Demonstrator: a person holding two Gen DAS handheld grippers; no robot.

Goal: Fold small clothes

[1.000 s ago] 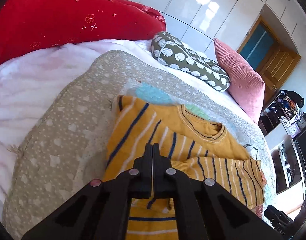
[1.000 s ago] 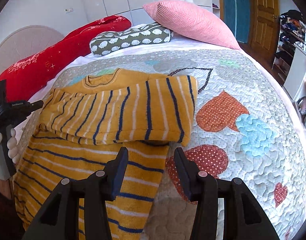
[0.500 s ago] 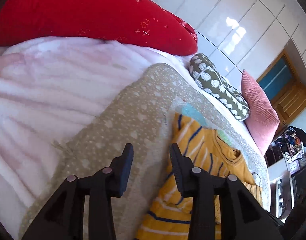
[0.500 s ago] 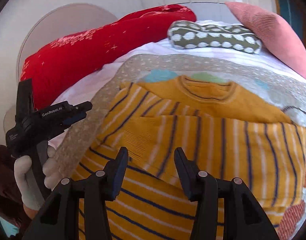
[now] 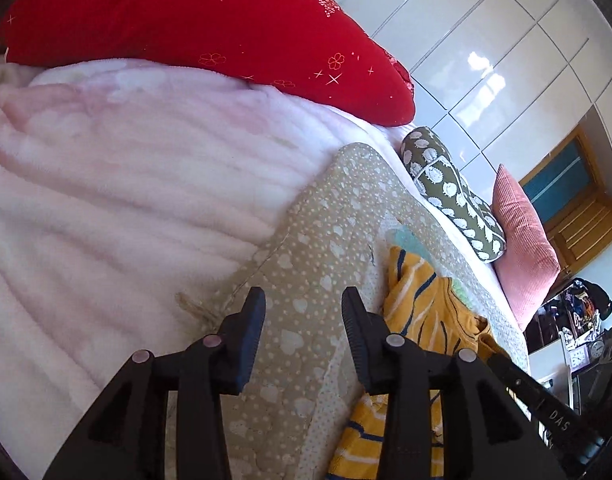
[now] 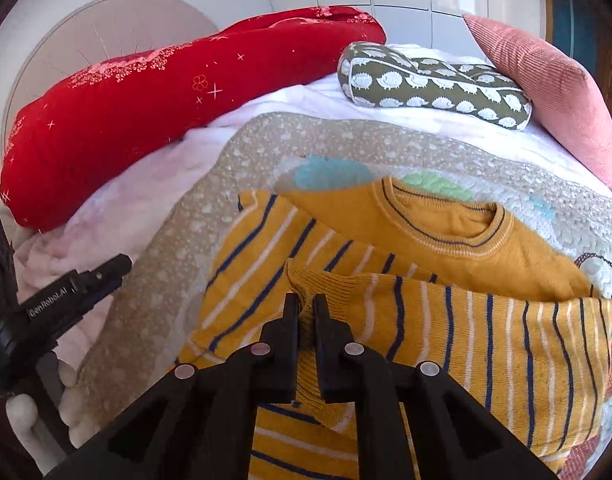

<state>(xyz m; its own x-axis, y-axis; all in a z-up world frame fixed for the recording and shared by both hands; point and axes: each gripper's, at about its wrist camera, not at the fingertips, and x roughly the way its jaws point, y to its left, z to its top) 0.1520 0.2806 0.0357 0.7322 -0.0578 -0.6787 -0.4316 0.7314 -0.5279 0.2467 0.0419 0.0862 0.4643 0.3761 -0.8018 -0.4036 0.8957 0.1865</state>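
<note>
My right tongs (image 6: 306, 312) pinch only the ribbed cuff of the yellow striped sweater (image 6: 445, 320) lying on the quilted bed (image 6: 166, 280), my left tongs (image 5: 302, 320) gape empty, so I risk dragging the folded sleeve askew.

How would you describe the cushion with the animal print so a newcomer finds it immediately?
Start at the quilt under the yellow striped sweater and look to the bed's far end. Between the long red bolster and the pink ribbed pillow lies the olive cushion, the only one printed with white hedgehogs.
</note>
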